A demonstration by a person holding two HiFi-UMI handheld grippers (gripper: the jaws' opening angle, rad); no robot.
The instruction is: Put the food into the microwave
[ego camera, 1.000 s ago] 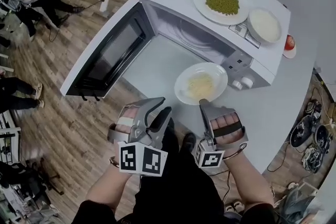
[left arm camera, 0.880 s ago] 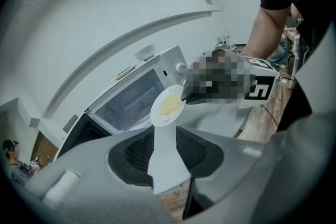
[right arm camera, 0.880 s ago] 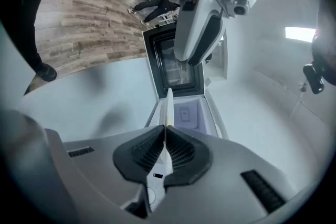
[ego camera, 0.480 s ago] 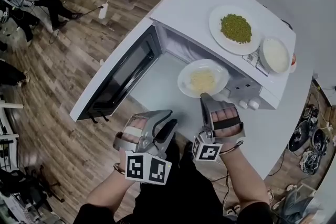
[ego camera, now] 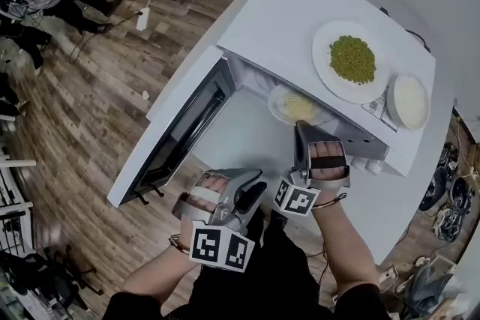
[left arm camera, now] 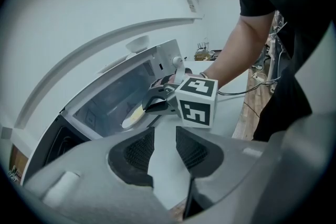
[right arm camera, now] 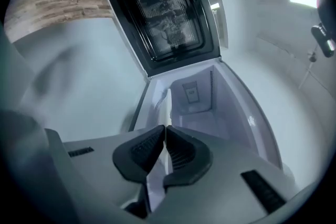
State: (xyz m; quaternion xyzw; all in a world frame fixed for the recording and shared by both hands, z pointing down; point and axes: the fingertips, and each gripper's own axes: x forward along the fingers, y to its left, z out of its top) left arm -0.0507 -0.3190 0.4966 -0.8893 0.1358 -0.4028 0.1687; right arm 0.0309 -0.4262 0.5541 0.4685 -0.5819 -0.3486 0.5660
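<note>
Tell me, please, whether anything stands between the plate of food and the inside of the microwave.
Nothing visible does. The microwave has its door swung wide open to the left. The plate, pinched at its rim by the right gripper, sits partly inside the opening, and the cavity ahead looks bare.

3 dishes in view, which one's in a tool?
The plate of yellow food, pinched by the right tool at the microwave mouth; green-pea plate and white bowl sit on top.

Our right gripper (ego camera: 301, 125) pinches the plate of yellow food (ego camera: 295, 106) just inside the open microwave (ego camera: 277, 19), whose top bears a plate of peas (ego camera: 351, 61) and a rice bowl (ego camera: 409, 101), while our left gripper (ego camera: 250, 188) hovers nearer us, jaws apart.
</note>
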